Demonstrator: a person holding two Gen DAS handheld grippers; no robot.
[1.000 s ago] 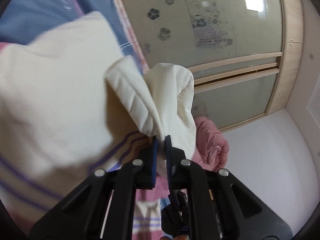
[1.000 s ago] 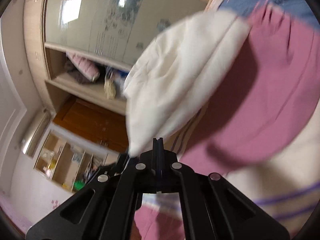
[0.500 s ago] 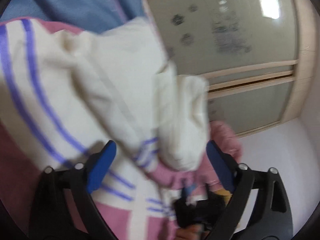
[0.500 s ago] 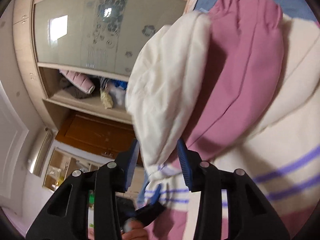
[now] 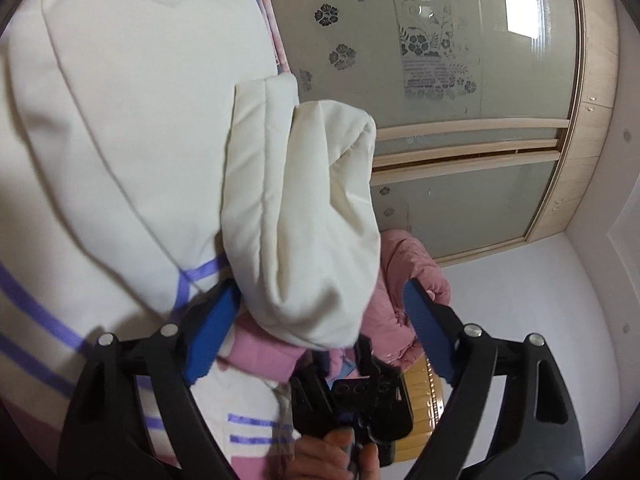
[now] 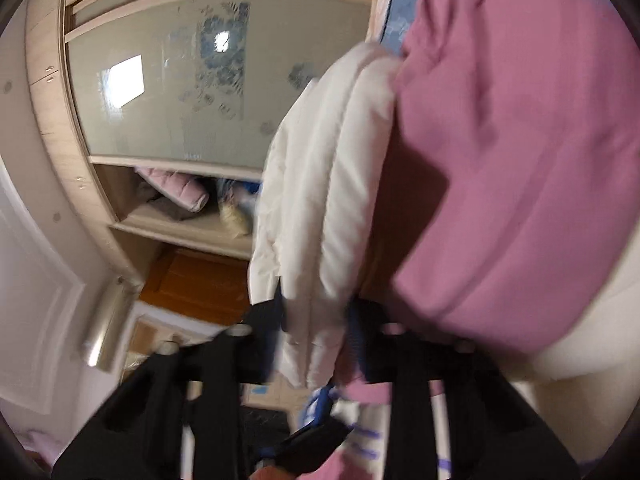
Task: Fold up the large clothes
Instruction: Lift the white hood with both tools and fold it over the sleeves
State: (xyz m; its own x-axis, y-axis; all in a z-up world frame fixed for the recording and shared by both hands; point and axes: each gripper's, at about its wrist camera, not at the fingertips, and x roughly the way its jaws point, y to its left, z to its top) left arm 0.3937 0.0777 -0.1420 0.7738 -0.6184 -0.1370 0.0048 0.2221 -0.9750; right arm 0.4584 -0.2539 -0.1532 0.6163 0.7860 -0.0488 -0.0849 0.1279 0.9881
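Note:
A cream quilted garment lies folded on the striped bedding. Its folded edge hangs between the blue pads of my left gripper, which is open wide and not clamped on it. In the right wrist view the same cream garment drops between the fingers of my right gripper, which is open too. A pink fold of fabric lies beside the garment on the right. The right wrist view is blurred.
A wardrobe with frosted flowered sliding doors stands ahead, with an open shelf of bundled clothes. A pink padded jacket lies beyond the left gripper. The other gripper and a hand show low in the left wrist view.
Both grippers were shut on the cream garment a second ago and have opened, letting it go. The garment now rests on the bedding, and both grippers have shifted slightly.

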